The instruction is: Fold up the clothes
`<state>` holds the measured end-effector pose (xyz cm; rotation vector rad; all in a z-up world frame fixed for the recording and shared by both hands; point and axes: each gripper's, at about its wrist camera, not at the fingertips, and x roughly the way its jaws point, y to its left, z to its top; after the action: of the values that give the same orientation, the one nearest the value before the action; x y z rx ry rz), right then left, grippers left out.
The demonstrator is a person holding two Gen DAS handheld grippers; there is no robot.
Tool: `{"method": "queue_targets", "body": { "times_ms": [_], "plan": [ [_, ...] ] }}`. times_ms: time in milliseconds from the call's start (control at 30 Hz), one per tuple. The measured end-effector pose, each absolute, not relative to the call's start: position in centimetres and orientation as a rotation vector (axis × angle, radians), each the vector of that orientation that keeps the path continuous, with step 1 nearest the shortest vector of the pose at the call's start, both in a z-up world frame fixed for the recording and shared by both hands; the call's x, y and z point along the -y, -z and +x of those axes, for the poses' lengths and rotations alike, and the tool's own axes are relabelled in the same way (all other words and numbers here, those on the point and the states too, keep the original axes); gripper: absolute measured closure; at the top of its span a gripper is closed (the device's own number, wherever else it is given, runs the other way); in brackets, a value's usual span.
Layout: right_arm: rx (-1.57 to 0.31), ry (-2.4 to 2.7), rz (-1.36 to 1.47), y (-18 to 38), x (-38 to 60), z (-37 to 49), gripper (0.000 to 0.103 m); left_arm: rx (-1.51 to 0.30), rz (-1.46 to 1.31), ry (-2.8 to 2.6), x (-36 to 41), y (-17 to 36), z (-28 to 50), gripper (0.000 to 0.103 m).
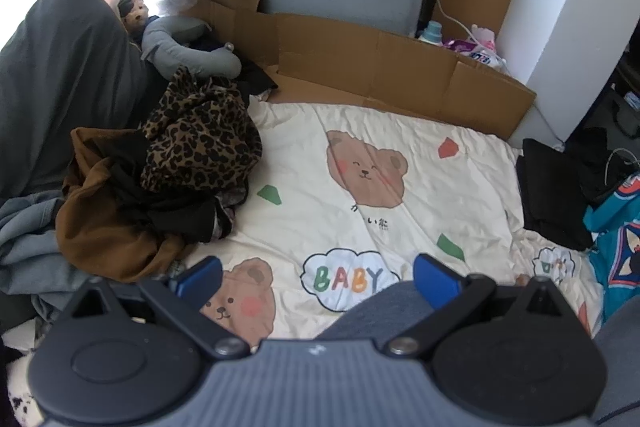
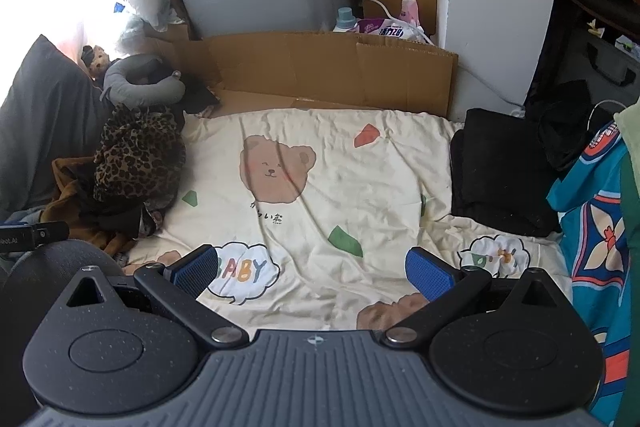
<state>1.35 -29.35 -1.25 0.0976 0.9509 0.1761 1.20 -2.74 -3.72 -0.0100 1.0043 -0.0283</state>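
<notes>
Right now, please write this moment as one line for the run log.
left tongs: open, empty | right tongs: open, empty | unfolded clothes pile: left on blanket | black folded stack: right | fold: not started

The brown garment (image 1: 100, 227) lies mostly buried under the leopard-print cloth (image 1: 200, 143) and dark clothes. The teal patterned fabric (image 2: 600, 227) is cut off at the right edge. Labels on the far packets (image 2: 394, 31) are too small to read.
</notes>
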Motion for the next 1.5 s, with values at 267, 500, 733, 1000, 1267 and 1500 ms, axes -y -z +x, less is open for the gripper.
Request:
{"method": "queue_targets", "body": {
  "times_ms": [267,500,733,1000,1267,1500],
  "plan": [
    [-0.951,-0.166,0.077,1.1,28.9,1.5,0.0,-1.008,0.014,0.035,3.0,3.0,1.5,0.0],
    [-0.951,-0.171,0.05,0.6,28.5,1.5,0.0,-1.002,0.016,0.037,2.9,1.9,1.6,0.0],
    [-0.942,-0.177,0.061,-0.1,28.8,1.5,0.0,-1.001,0.024,0.033,2.5,0.3,1.7,0.001],
    [-0.902,-0.18,0.071,-1.6,29.1,1.4,0.0,-0.984,0.007,0.011,1.0,-1.8,1.0,0.001],
    [-0.874,-0.184,0.066,-1.9,28.9,1.5,0.0,-0.981,-0.016,0.001,-1.8,-2.3,1.1,0.001],
    [-0.855,-0.168,0.037,-0.7,27.7,2.2,0.0,-0.964,-0.033,-0.034,-5.3,-1.6,2.5,0.002]
  ]
}}
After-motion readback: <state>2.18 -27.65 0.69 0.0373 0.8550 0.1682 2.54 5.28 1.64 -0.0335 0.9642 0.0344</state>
